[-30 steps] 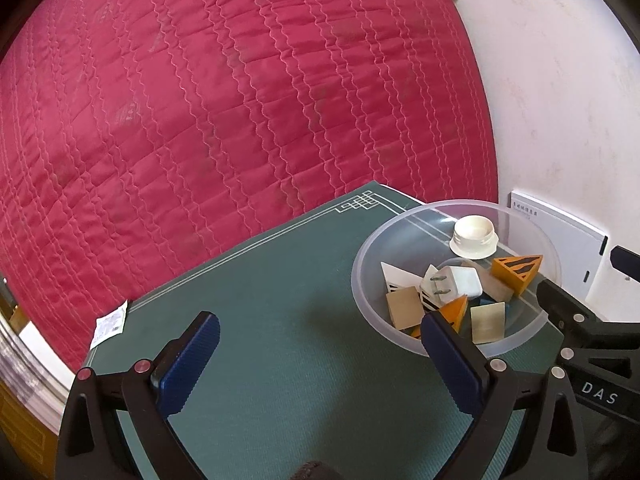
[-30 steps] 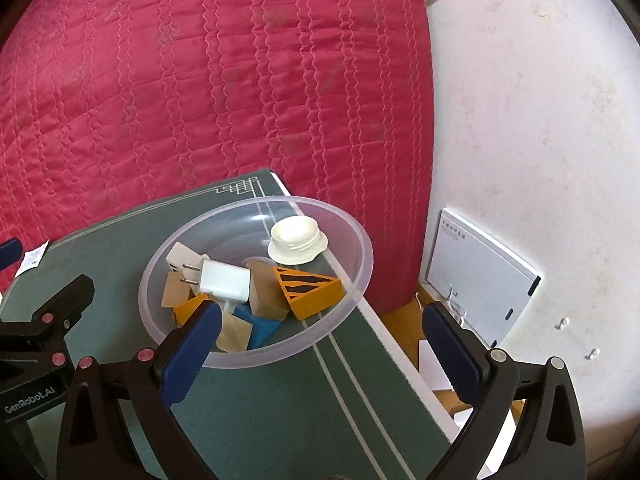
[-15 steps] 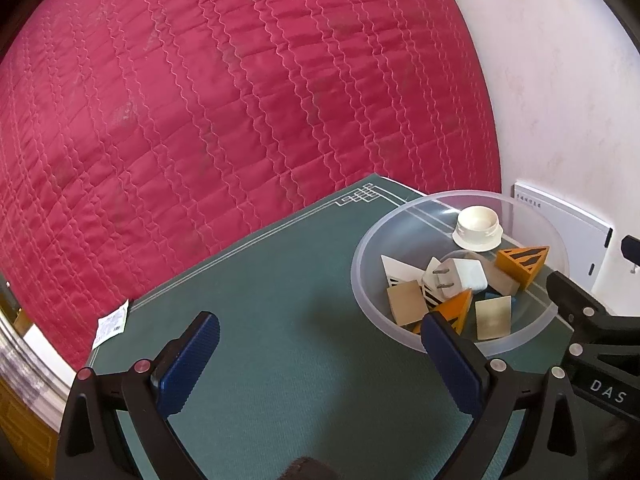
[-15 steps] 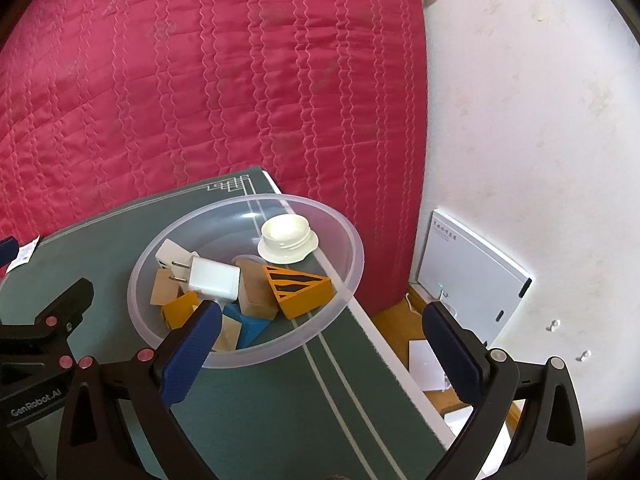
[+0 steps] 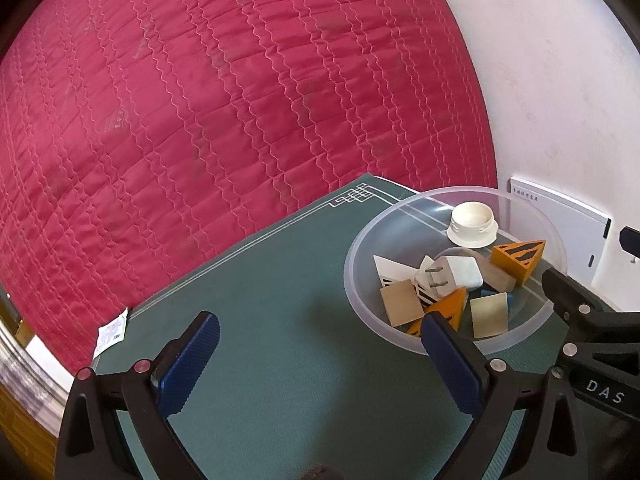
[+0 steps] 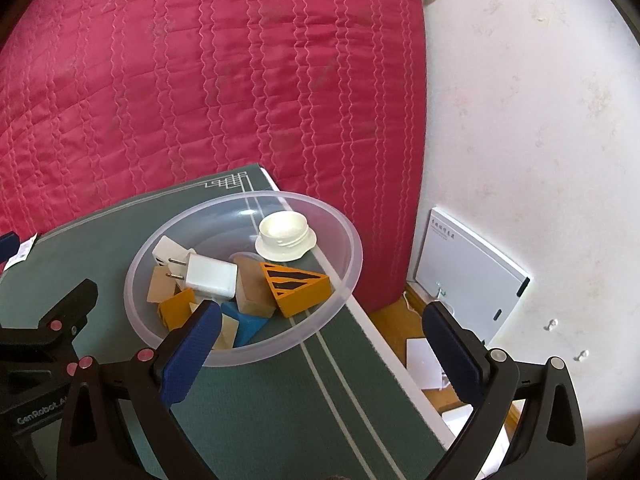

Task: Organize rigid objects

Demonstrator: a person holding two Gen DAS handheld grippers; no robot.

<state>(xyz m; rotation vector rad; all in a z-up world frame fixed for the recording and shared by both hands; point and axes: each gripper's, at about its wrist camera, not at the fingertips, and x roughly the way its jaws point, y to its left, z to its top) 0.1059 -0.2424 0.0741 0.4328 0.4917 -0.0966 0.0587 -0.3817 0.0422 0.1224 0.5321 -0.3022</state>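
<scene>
Clear plastic bowl (image 6: 352, 256) on the green bench (image 5: 280, 320) holds the white charger (image 6: 210, 276), wooden blocks (image 5: 402, 307) and white cap (image 5: 472, 224), red quilt (image 5: 200, 100) behind, while left claw (image 5: 320, 364) and right claw (image 6: 320, 360) hover spread wide, empty.

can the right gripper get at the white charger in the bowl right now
Probably yes. The right gripper is open and empty, and the white charger lies on top of the blocks in the clear bowl, nothing covering it.
</scene>
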